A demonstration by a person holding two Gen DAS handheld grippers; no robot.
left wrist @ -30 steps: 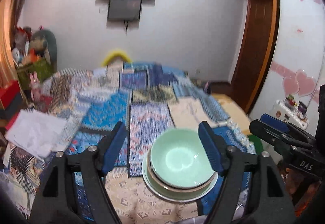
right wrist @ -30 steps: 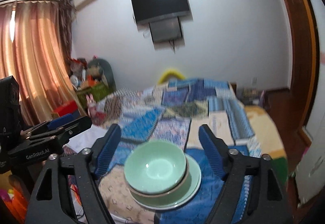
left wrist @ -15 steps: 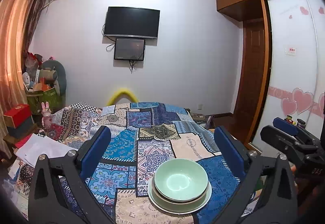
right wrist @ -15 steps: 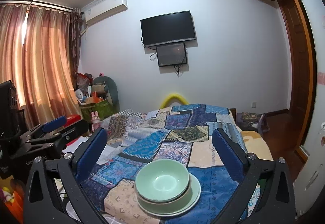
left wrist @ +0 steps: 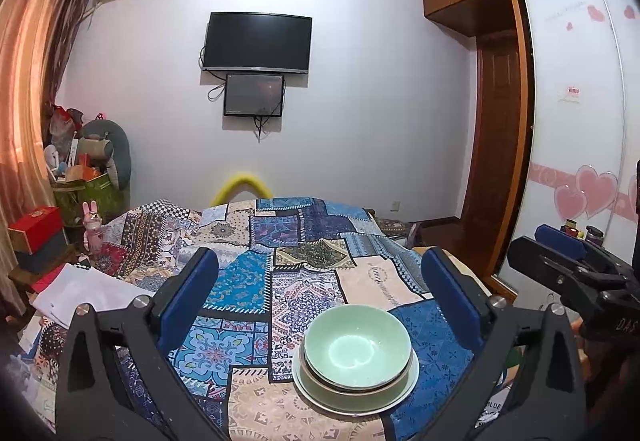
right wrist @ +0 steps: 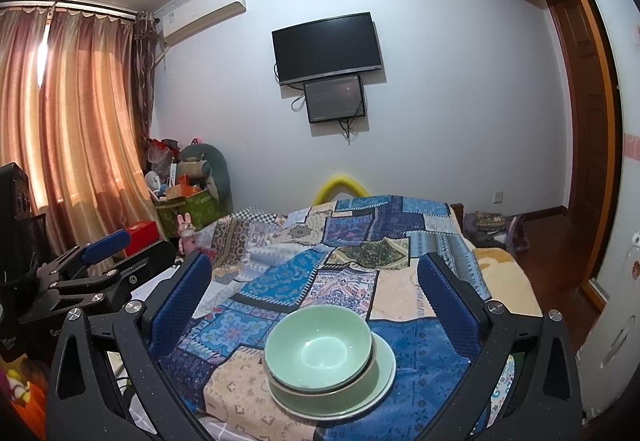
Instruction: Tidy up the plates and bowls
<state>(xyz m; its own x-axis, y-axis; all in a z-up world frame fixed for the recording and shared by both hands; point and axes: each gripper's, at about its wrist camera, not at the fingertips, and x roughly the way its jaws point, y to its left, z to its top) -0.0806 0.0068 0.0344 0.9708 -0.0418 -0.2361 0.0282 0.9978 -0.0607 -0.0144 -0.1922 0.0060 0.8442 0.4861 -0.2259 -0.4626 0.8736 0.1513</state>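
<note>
Sitting near the bed's (left wrist: pixel 256 281) front edge, two nested pale green ceramic bowls (left wrist: pixel 357 351) are resting on a matching plate (left wrist: pixel 320 393); left gripper (left wrist: pixel 316 305) and right gripper (right wrist: pixel 312 301) are both hanging wide open, gripping nothing.

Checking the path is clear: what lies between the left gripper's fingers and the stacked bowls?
Only patchwork bedspread lies there. In the left wrist view the left gripper stands open, apart from the stacked bowls, which sit on a plate.

Two green bowls (left wrist: pixel 357 349) nested upright on green plate (left wrist: pixel 408 381), bed's near end.
</note>
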